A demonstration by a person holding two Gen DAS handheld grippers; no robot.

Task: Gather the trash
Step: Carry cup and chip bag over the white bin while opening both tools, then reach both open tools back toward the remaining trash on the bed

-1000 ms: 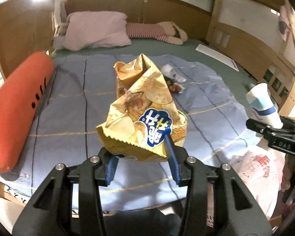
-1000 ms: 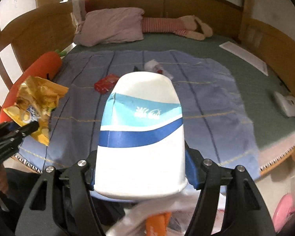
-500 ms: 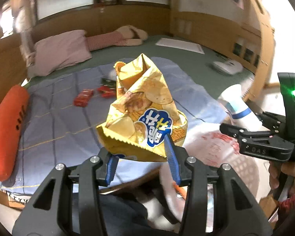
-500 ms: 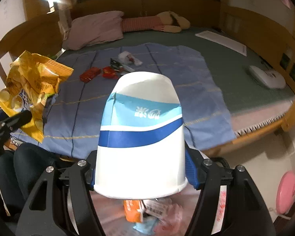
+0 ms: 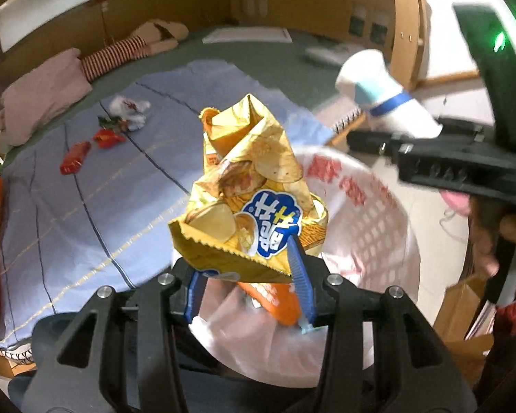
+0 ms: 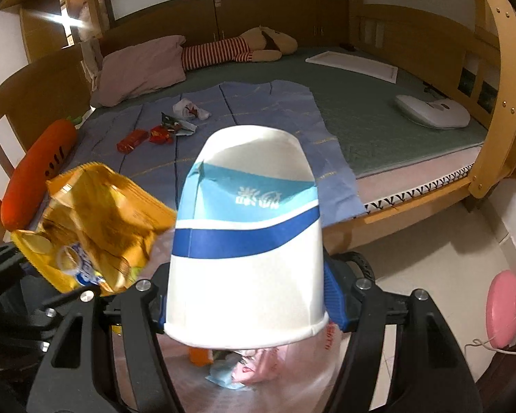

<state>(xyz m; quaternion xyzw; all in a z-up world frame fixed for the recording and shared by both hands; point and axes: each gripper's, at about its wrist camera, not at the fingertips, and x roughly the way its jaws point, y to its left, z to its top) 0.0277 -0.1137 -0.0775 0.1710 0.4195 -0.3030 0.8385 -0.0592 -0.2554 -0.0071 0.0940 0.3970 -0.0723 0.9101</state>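
Bed (image 6: 378,130) with green sheet, wood frame. Blue blanket (image 6: 258,127) spread over its near left part. On blanket: two red wrappers (image 6: 132,140) side by side, a dark crumpled wrapper (image 6: 175,124) just beside them, white crumpled plastic (image 6: 189,108) behind. Carrot plush (image 6: 34,175) along blanket's left edge. Pink pillow (image 6: 141,69), striped plush (image 6: 237,50), white flat board (image 6: 352,63), white device (image 6: 431,110) on the sheet.

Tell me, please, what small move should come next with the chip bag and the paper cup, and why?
Probably open the left gripper first. Its fingers pinch the yellow chip bag directly above the lined trash basket, so the bag should fall inside. The right gripper holds the paper cup near the basket's far rim, so it seems to need a small shift over the opening before release.
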